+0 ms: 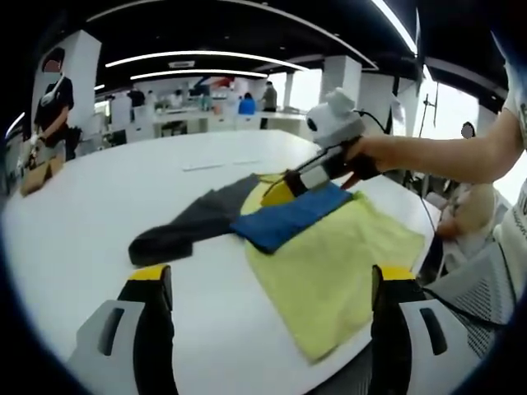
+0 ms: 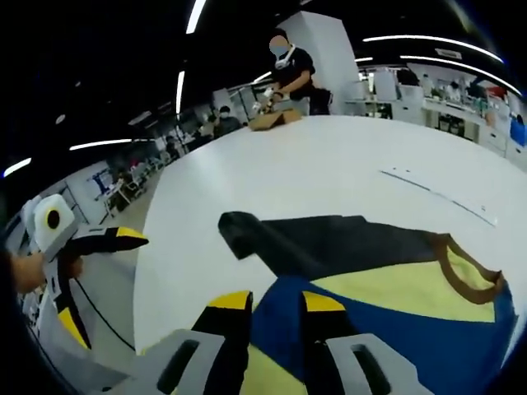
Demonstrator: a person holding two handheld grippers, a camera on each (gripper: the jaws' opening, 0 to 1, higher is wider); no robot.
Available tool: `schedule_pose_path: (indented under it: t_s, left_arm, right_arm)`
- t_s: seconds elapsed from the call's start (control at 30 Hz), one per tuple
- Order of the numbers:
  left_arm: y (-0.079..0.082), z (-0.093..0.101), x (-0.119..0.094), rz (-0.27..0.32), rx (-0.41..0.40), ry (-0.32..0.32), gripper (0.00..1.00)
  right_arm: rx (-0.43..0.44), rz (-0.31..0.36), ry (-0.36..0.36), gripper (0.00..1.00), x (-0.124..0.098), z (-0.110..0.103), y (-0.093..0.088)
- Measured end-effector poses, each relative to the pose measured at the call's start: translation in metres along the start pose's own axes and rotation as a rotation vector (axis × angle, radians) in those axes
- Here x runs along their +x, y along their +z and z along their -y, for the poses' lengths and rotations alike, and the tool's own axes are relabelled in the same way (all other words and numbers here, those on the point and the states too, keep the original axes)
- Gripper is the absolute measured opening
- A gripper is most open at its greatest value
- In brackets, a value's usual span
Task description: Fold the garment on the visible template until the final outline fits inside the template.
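One garment (image 1: pixel 284 216) lies on the round white desk (image 1: pixel 99 214): a soft cloth piece in three colours, with a dark grey sleeve, a blue folded panel and a pale yellow body. In the left gripper view the grey sleeve (image 1: pixel 185 226) stretches out to the left and ends in a cuff, the blue panel (image 1: pixel 292 216) lies across the middle, and the yellow body (image 1: pixel 333 271) spreads toward the near desk edge on the right. The garment's long axis runs from the grey cuff on the left to the yellow cloth on the right.

Two tools are in view. The left tool (image 1: pixel 268 280) hangs above the desk with its two yellow-tipped jaws spread wide, clear of the cloth. The right tool (image 2: pixel 276 309) is down at the garment, its two yellow-tipped jaws close together at the blue panel's edge; I cannot tell whether they pinch the cloth. In the right gripper view the brown-trimmed neckline (image 2: pixel 469 276) sits to the right and the grey sleeve runs away to the left.

One person (image 2: pixel 292 70) in dark clothes stands at the far edge of the desk beside one brown cardboard box (image 2: pixel 272 120).
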State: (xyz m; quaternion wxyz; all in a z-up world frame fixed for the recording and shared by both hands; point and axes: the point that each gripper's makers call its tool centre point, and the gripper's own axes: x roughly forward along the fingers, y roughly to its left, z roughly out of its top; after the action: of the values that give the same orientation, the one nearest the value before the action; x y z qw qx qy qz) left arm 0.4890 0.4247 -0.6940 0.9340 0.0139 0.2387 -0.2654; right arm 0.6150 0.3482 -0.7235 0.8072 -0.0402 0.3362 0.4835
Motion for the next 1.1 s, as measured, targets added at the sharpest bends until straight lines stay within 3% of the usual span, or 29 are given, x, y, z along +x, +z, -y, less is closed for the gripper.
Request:
schedule_pose_path:
  t_s: [0.4,0.67,1.1]
  left_arm:
    - [0.016,-0.004,0.011,0.009,0.022,-0.032,0.99]
    - [0.035,-0.003,0.027,0.011,0.066,-0.072,0.99]
    - [0.07,0.013,0.063,0.023,0.116,-0.158,0.99]
  right_arm:
    - [-0.002,0.012,-0.058,0.48,-0.024,0.024,-0.002]
    - [0.018,0.012,-0.112,0.58,-0.052,0.046,-0.015]
    - [0.033,0.015,-0.211,0.6,-0.106,0.08,-0.041]
